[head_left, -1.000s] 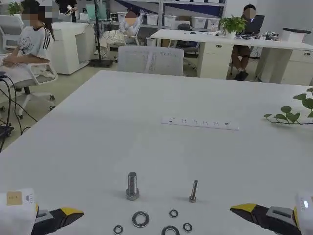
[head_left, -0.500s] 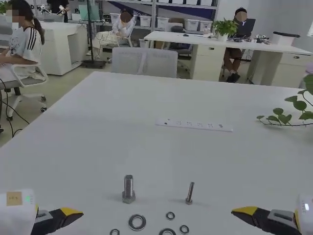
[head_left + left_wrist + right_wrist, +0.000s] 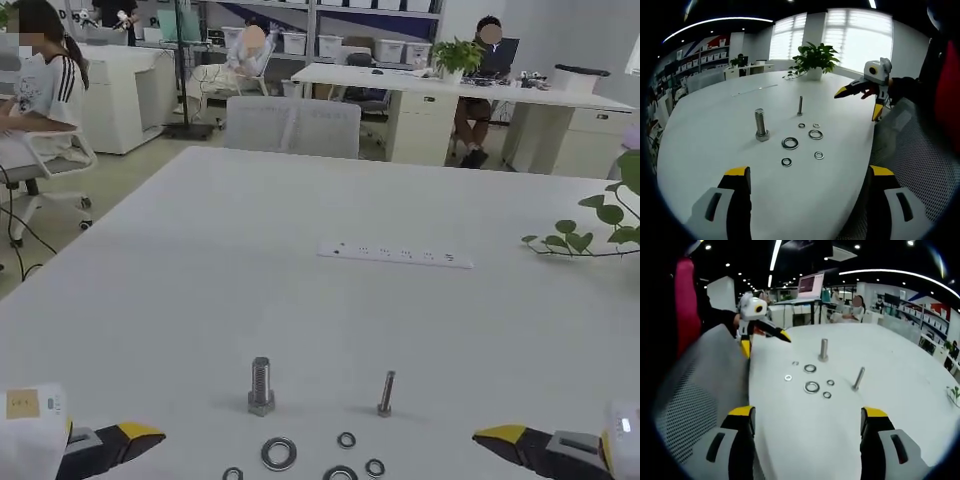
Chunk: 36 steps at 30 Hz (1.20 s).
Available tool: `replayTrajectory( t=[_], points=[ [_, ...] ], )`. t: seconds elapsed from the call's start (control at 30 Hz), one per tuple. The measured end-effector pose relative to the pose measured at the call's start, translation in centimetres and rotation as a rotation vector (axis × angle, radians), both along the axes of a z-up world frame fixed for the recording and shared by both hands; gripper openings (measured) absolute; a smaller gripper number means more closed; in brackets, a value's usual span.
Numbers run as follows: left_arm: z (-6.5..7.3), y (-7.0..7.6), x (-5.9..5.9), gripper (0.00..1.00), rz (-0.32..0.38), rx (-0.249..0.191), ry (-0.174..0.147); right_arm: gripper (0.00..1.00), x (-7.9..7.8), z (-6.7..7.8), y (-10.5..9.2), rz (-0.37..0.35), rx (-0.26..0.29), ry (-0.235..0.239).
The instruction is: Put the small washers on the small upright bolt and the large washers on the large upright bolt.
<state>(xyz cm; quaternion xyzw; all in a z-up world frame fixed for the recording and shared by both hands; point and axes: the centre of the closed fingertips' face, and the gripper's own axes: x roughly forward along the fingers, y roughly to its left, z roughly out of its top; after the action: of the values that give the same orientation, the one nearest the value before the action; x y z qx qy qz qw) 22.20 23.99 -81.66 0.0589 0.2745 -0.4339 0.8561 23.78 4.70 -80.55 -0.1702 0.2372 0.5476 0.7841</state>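
A large upright bolt (image 3: pixel 261 386) and a thin small upright bolt (image 3: pixel 386 394) stand near the table's front edge. Just in front of them lie two large washers (image 3: pixel 279 453) and several small washers (image 3: pixel 346 440), all flat on the table. In the left gripper view, the large bolt (image 3: pixel 760 125), small bolt (image 3: pixel 800 105) and washers (image 3: pixel 790 143) lie ahead of my left gripper (image 3: pixel 809 172). It is open and holds nothing. My right gripper (image 3: pixel 807 412) is also open and bare, facing the same washers (image 3: pixel 811 387) from the other side. Each gripper hovers off the table's front edge.
A white power strip (image 3: pixel 395 255) lies across the table's middle. Plant sprigs (image 3: pixel 590 225) reach in at the right edge. A mesh chair (image 3: pixel 910 135) sits under the grippers, and another chair (image 3: pixel 290 125) stands at the far side. People sit at desks beyond.
The head camera has shifted slightly. Bolts, washers and both grippers stay as they were.
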Motion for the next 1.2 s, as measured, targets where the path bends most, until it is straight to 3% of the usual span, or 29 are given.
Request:
replayTrajectory(
  t=[0.43,1.2],
  points=[
    [0.09,-0.12,0.05,0.96,-0.004,0.008,-0.007,0.87,0.13,-0.07,-0.32,-0.004,-0.002,-0.005],
    [-0.48,-0.30,0.27,0.95,-0.013,0.014,0.011,0.86,0.39,-0.37,-0.37,-0.010,-0.002,0.012]
  ],
)
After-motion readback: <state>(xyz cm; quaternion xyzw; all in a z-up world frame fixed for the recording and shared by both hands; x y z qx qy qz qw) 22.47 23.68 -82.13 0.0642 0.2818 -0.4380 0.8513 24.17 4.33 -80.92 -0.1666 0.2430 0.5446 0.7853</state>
